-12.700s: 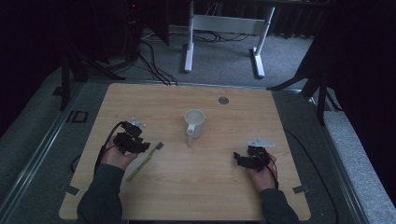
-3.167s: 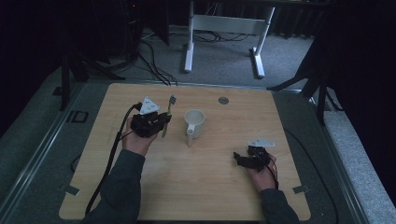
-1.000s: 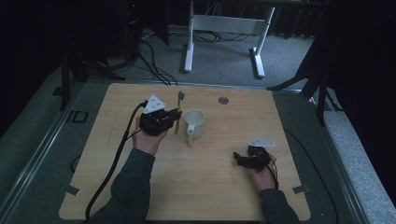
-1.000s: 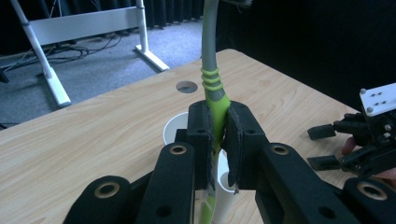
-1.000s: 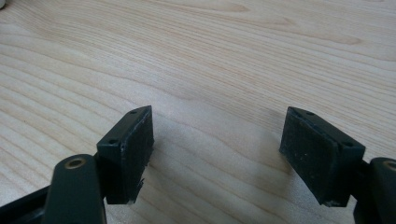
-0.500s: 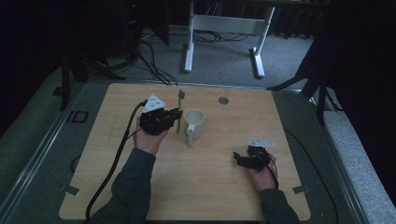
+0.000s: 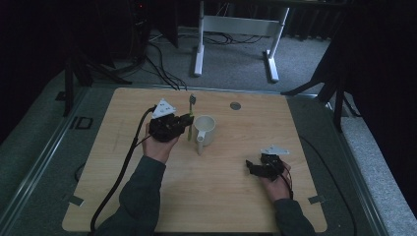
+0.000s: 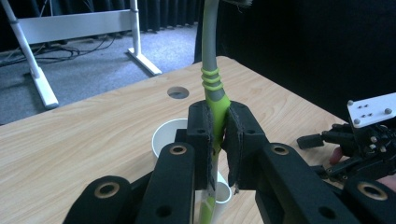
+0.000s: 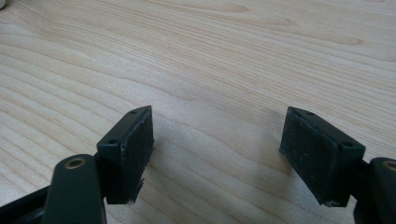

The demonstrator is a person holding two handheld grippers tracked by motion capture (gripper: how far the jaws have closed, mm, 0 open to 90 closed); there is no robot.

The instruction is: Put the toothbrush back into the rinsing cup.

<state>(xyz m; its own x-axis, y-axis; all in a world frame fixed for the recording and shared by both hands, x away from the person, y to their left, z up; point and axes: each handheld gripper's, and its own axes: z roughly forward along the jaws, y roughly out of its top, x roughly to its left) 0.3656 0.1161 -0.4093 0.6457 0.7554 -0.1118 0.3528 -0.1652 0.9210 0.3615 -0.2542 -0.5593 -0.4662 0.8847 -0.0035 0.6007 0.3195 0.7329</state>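
Note:
A white mug [image 7: 205,131] stands near the middle of the wooden table [image 7: 147,196], its handle toward the person. My left gripper [image 7: 186,122] is just left of the mug, shut on a green and grey toothbrush [image 7: 191,115] that it holds upright, bristle end up. In the left gripper view the pads clamp the toothbrush [image 8: 213,88] on its green grip, with the mug [image 8: 169,137] right behind and below. My right gripper [image 7: 252,168] rests low at the table's right front, open, with bare wood between its pads [image 9: 132,148].
A round cable hole [image 7: 235,105] sits in the table near its far edge. A white desk frame [image 7: 236,29] and cables lie on the floor beyond. The left gripper's black cable [image 7: 118,177] trails toward the table's front left.
The left gripper lifted the toothbrush from the table's left front, carried it to the mug and turned it upright. Over the last second it edged closer to the mug. The right gripper stayed put.

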